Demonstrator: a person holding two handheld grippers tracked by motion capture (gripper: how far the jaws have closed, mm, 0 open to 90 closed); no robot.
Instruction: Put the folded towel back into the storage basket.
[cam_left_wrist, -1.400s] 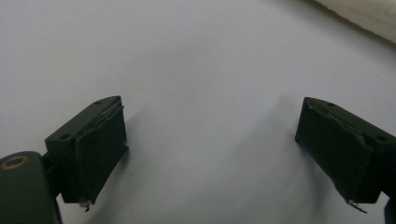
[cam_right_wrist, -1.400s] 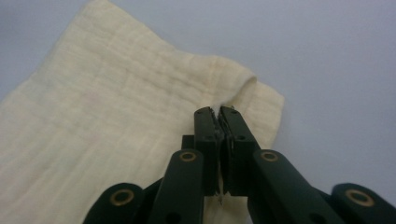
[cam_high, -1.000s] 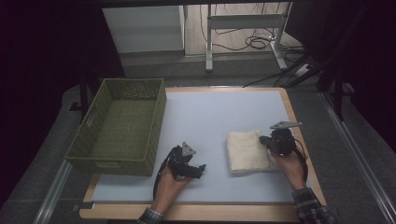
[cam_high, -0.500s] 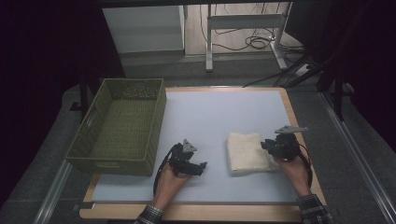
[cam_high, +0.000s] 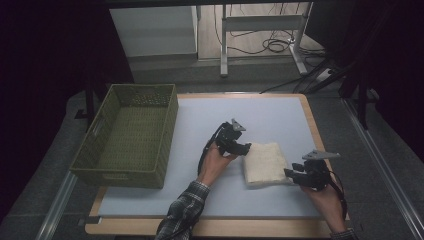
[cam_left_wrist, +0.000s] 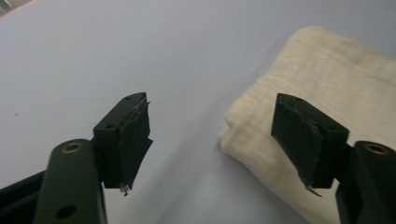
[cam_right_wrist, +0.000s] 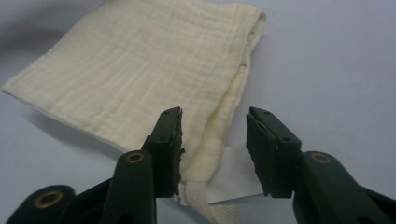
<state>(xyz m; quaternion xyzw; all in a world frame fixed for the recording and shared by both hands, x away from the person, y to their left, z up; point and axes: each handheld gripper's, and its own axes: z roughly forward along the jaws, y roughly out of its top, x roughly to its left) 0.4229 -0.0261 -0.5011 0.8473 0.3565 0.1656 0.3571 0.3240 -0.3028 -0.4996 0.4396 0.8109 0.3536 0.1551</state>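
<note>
Woven olive-green rectangular basket (cam_high: 127, 135): on the pale blue table mat (cam_high: 270, 112), well to the left of the folded cream cotton cloth (cam_high: 265, 163); nothing visible inside.

Left gripper (cam_high: 241, 148): black, hand-held, just beside the cloth's left edge. Jaws have just been closing from wide, now at a middling gap. In the left gripper view (cam_left_wrist: 212, 135), bare mat between the jaws, the right pad (cam_left_wrist: 299, 140) over the cloth's (cam_left_wrist: 327, 88) near corner, no grip on it.

Folded cream cotton cloth: landmark; flat on the mat, right of centre, towards the person's side, several layers in a rough square.

Right gripper (cam_high: 292, 175): at the cloth's lower right corner. Jaws have just been opening, now narrowly parted. In the right gripper view (cam_right_wrist: 214, 149), the cloth's (cam_right_wrist: 135, 70) thick folded hem and a white tape or label between the pads, unclear whether touching.

Handling, as judged: light, soft, limp, not fragile, not slippery; likely to sag and unfold if lifted by one layer. Best hold: all layers together at two opposite edges, or at the thick folded hem.
</note>
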